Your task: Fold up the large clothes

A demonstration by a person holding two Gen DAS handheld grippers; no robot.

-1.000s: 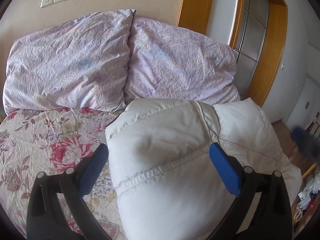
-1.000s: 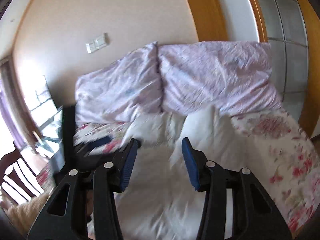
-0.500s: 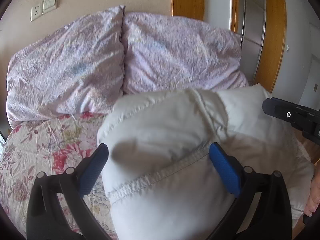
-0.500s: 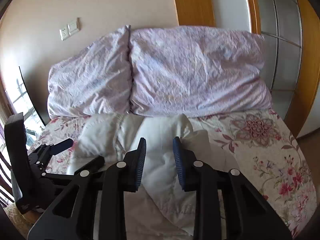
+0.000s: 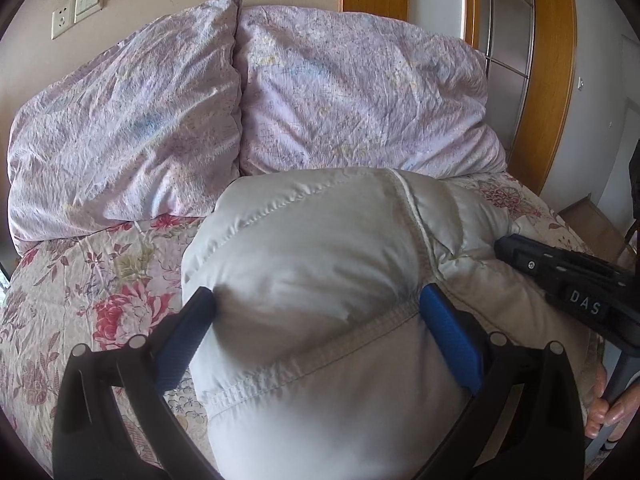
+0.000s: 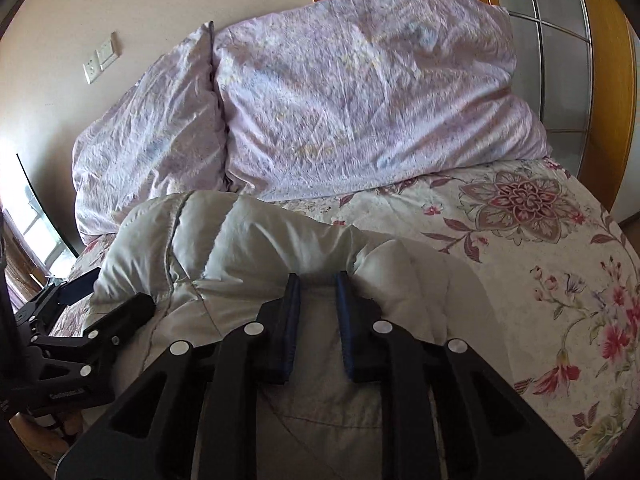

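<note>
Where jacket [image 5: 320, 280] bulges, left claw [image 5: 316, 300] tips buried

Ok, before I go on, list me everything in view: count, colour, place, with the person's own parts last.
padded jacket: one, off-white, bunched on the bed in front of the pillows
pillows: two, pale lilac, side by side against the wall
bedspread: one, cream with red flowers, covering the bed
wall plates: two, white, on the wall above the pillows
wooden frame: orange-brown, behind the bed on the far side
left claw: black with blue pads, jaws wide around a puffy fold of the jacket
right claw: black with blue pads, jaws closing on a fold of the jacket
fingers: gripping the right claw's handle
</note>
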